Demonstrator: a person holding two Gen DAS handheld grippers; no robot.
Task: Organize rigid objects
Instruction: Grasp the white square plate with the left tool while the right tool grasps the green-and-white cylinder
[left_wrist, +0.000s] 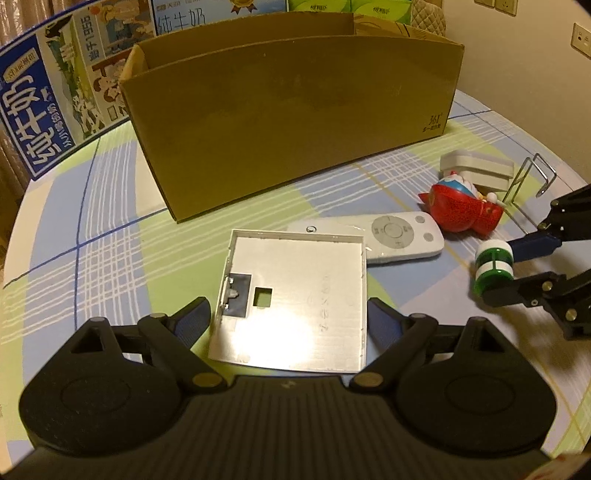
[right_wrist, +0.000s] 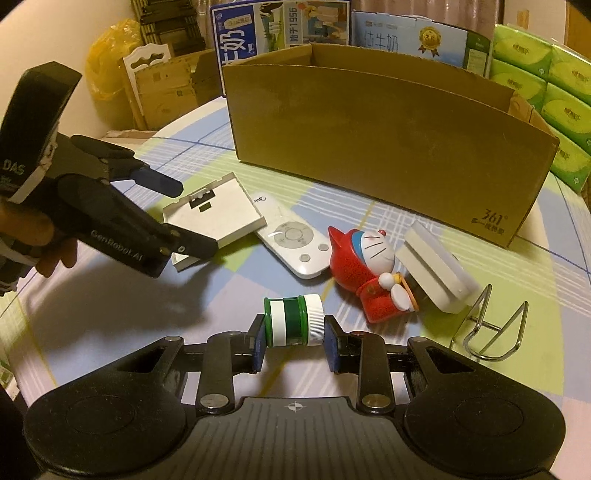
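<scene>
My right gripper (right_wrist: 294, 334) is shut on a small green and white bottle (right_wrist: 293, 320), which lies sideways with a pad on each end. From the left wrist view the bottle (left_wrist: 493, 266) shows at the right, low over the tablecloth. My left gripper (left_wrist: 290, 317) is open, one finger on each side of a flat white square cover (left_wrist: 295, 295) lying on the table. In the right wrist view the left gripper (right_wrist: 194, 218) straddles that cover (right_wrist: 218, 210). Behind stands an open cardboard box (left_wrist: 295, 110).
A white remote (left_wrist: 388, 236) lies partly under the cover's far edge. Right of it are a red toy figure (right_wrist: 369, 266), a white block (right_wrist: 432, 269) leaning on it, and a wire rack (right_wrist: 491, 332). Milk cartons (left_wrist: 55, 103) and green tissue packs (right_wrist: 546, 81) stand behind the box.
</scene>
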